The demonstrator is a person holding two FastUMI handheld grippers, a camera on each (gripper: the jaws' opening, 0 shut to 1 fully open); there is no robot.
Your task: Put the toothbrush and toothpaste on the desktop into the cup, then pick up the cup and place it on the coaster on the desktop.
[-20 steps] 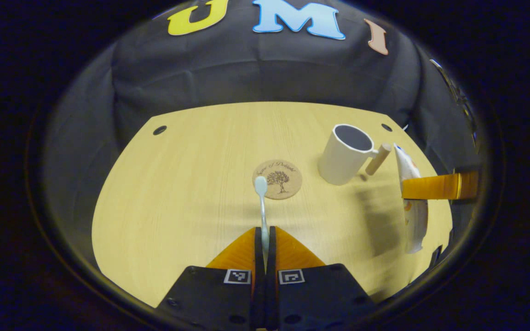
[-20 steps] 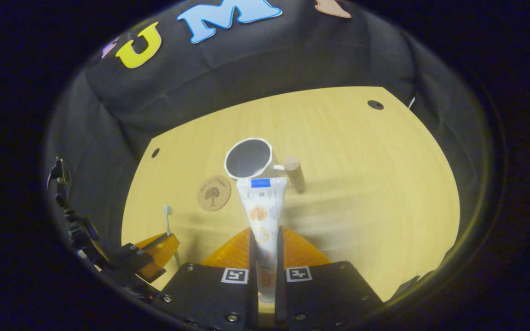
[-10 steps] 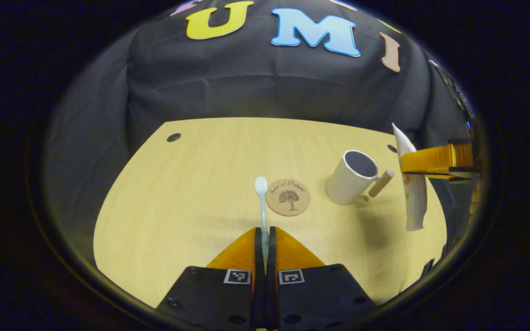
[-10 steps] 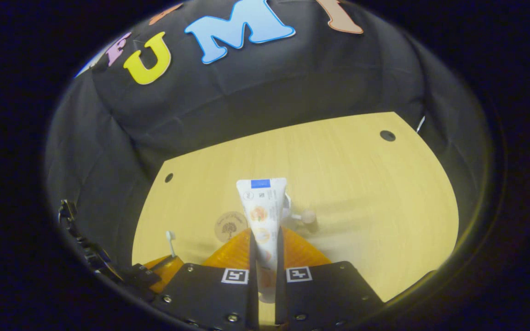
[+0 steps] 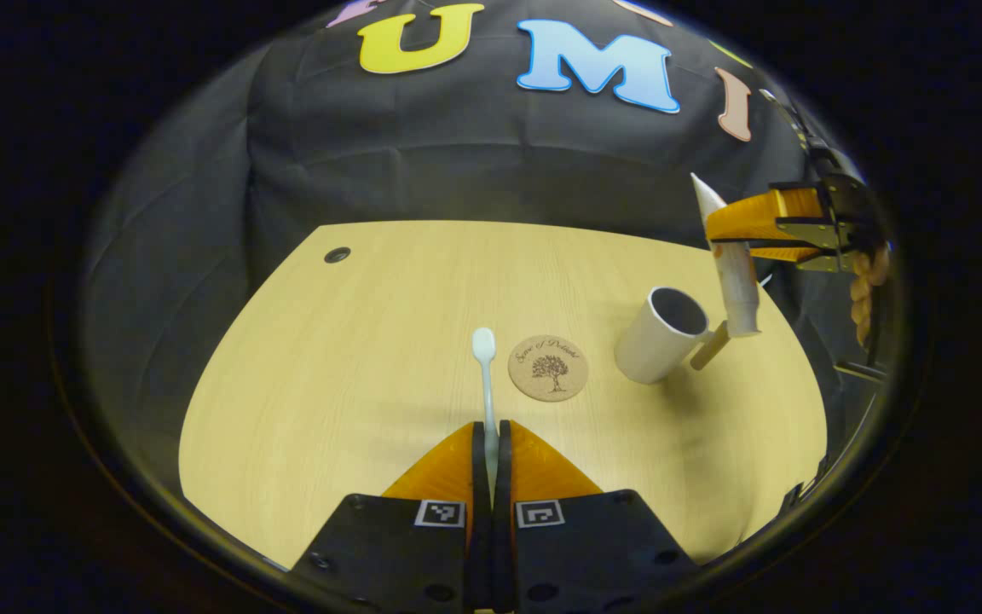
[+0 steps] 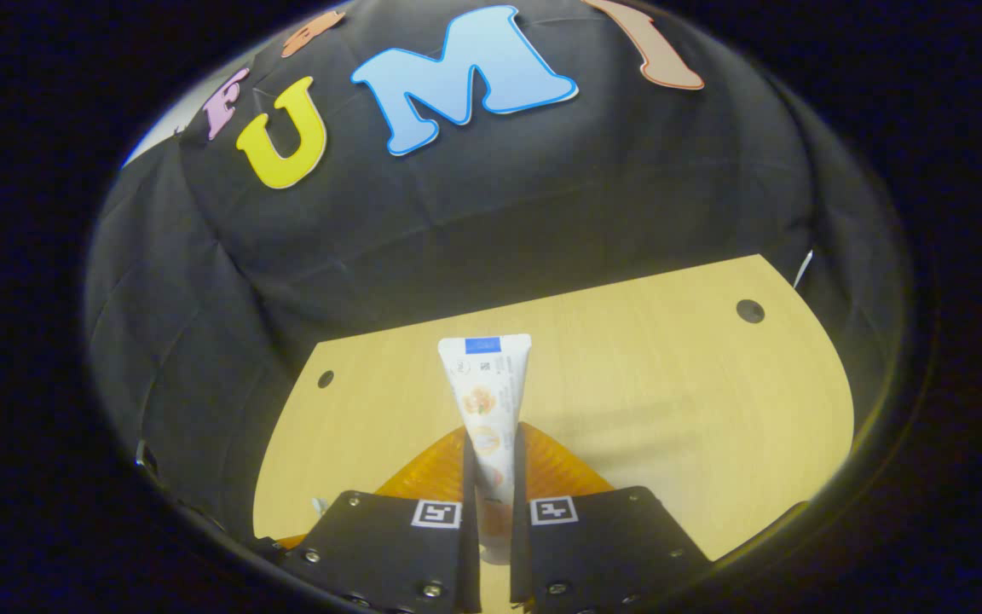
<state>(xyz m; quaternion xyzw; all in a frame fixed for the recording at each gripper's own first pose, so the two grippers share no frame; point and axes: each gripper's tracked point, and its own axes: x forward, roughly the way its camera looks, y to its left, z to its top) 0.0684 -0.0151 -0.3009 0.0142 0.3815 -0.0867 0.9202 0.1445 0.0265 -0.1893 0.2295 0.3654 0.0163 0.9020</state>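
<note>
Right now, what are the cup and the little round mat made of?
The cup looks like smooth white ceramic or plastic, with a handle that seems wooden. The coaster looks like cork: tan, matte and speckled, with a tree printed on it.

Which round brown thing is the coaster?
Look at the light wooden table. Near its middle, between the toothbrush head and the white cup, lies the cork coaster. It is the only flat disc, with a small tree drawn on it.

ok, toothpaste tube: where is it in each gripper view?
Left gripper view: toothpaste tube upper right, hanging cap-down from the right gripper, above the cup.
Right gripper view: tube bottom centre, between its own fingers.
Shared landmark: the desktop.
</note>
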